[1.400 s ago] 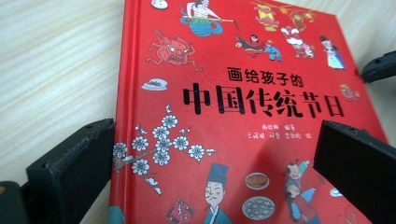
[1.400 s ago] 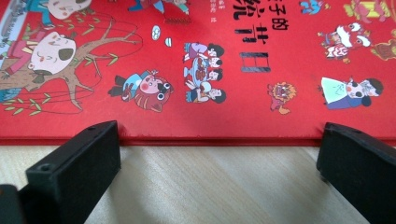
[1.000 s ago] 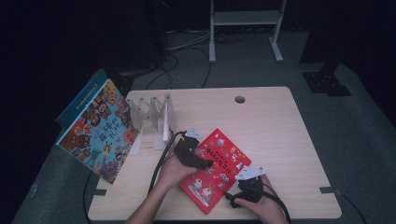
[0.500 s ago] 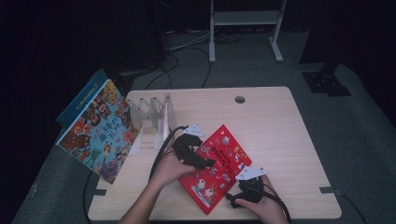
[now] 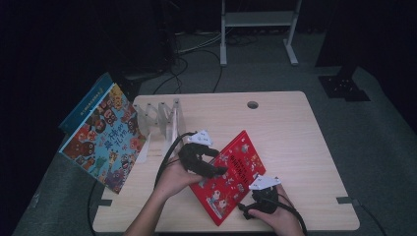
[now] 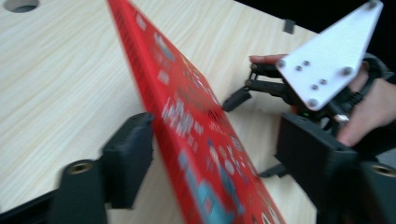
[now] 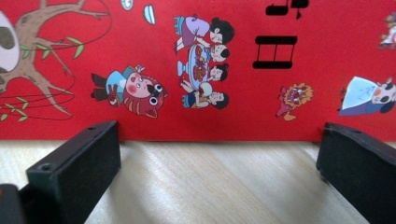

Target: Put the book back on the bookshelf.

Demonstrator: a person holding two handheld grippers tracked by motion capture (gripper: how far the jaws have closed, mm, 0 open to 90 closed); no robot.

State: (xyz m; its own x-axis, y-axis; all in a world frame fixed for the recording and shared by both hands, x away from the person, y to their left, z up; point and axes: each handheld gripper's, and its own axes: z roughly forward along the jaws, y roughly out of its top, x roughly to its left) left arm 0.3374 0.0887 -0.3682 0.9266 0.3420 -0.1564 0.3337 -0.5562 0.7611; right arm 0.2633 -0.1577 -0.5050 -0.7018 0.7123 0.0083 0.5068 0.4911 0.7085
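Left gripper view: left tongs [image 6: 212, 158] just closing around tilted red book [image 6: 187, 121], right tongs [image 7: 219, 172] open; stiff, slick cover, grip edge.

— How many books are on the table?
— Two: one red book [image 5: 228, 179] lying tilted, and one blue picture book [image 5: 103, 140] at the left edge.
— Racks?
— One clear divider rack [image 5: 160, 118].
— Grippers?
— Two, the left gripper [image 5: 216, 169] and the right gripper [image 5: 243, 206].
— Holes in the tabletop [image 5: 295, 137]?
— One cable hole [image 5: 253, 104].
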